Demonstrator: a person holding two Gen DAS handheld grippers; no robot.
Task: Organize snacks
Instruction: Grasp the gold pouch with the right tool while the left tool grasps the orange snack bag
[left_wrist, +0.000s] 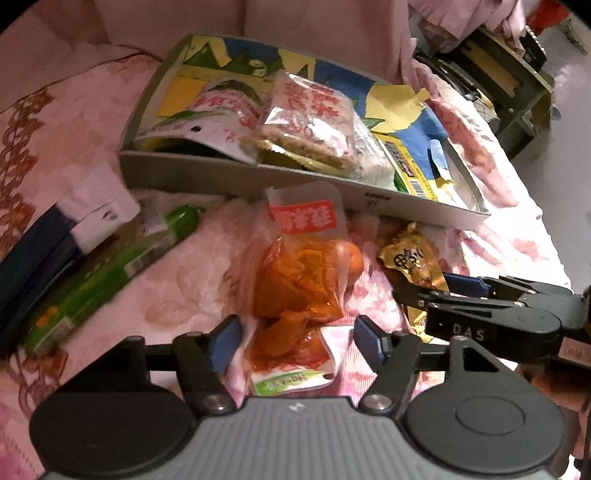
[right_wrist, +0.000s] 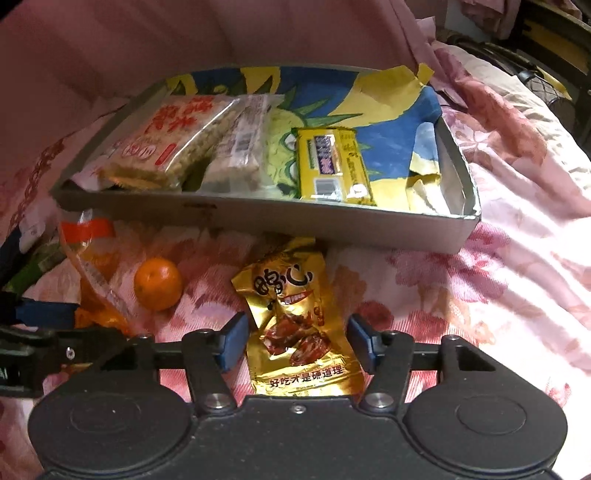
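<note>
Your left gripper (left_wrist: 293, 341) stands wide open over the orange-filled clear packet (left_wrist: 299, 273), its blue pads either side of the packet's lower end and gripping nothing. That packet lies at the centre of the left view on the pink floral cloth (left_wrist: 192, 273), with a red label at its top and a green-and-white strip at its near end. Your right gripper (right_wrist: 295, 343) is equally wide open around the gold foil snack (right_wrist: 295, 325), low in the centre of the right view; it is crinkled and shiny, with black characters and a picture of brown pieces. A small orange (right_wrist: 159, 283) sits left of it. The grey box (right_wrist: 258, 221) across the upper frame holds a rice cracker pack (right_wrist: 177, 144) and a yellow bar (right_wrist: 332, 166).
</note>
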